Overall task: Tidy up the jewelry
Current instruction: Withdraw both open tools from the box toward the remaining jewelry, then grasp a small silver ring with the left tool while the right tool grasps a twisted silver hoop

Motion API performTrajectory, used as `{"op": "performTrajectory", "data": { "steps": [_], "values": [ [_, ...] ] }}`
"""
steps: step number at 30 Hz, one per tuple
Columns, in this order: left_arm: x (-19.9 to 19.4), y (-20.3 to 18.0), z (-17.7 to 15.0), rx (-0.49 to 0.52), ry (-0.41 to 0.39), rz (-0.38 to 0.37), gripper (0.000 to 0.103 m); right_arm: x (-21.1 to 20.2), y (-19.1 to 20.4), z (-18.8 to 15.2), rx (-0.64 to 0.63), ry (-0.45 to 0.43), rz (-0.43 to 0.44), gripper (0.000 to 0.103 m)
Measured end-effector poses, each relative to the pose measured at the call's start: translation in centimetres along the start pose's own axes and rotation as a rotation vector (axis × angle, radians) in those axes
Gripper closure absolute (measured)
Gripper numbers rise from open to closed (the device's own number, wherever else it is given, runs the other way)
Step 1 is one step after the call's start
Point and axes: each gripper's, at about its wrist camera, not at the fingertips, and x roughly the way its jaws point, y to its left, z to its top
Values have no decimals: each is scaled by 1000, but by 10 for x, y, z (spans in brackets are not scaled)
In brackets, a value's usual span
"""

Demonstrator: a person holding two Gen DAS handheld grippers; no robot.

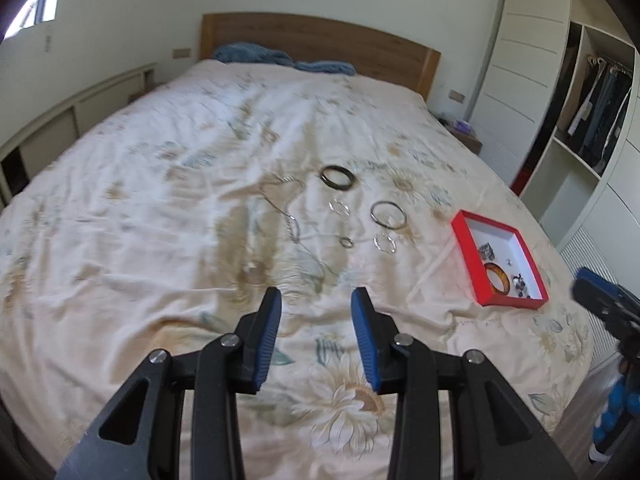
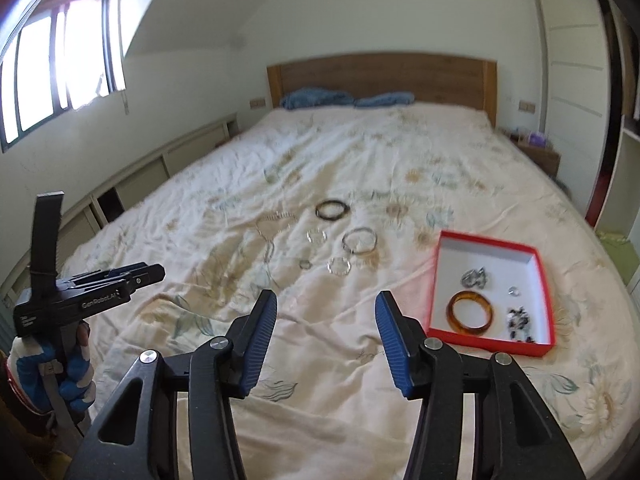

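Blue ribbed fingers of the left gripper are spreading apart, holding nothing; the right gripper is gaping empty too, both hovering over the floral cream bedspread. Just beyond, a red shallow cardboard box is lying right, holding an amber bangle and small trinkets. Farther off, loose silver rings, a metal bangle, a dark bracelet and a thin chain are lying on the bed.

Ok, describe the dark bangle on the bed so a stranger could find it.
On the floral bedspread, left of the red box, loose rings lie clustered. The dark bangle lies farthest toward the headboard; it alone is thick and near black, the others thin and silvery or clear.
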Motion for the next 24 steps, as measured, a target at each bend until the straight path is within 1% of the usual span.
{"op": "performTrajectory", "data": {
  "steps": [3,9,13,18,21,24],
  "values": [
    [32,-5,5,13,31,-35,68,41,-7,4,1,62,10,53],
    [95,-22,19,77,76,-93,68,111,-24,9,17,150,18,54],
    [136,-26,32,105,93,-120,69,160,-39,15,38,189,31,56],
    [179,-28,47,129,111,-142,69,213,-52,23,49,221,61,64],
    [205,-28,53,141,123,-146,69,238,-57,26,60,238,82,68],
    [223,-29,54,158,136,-153,69,257,-59,29,58,248,99,69]
  ]
}}
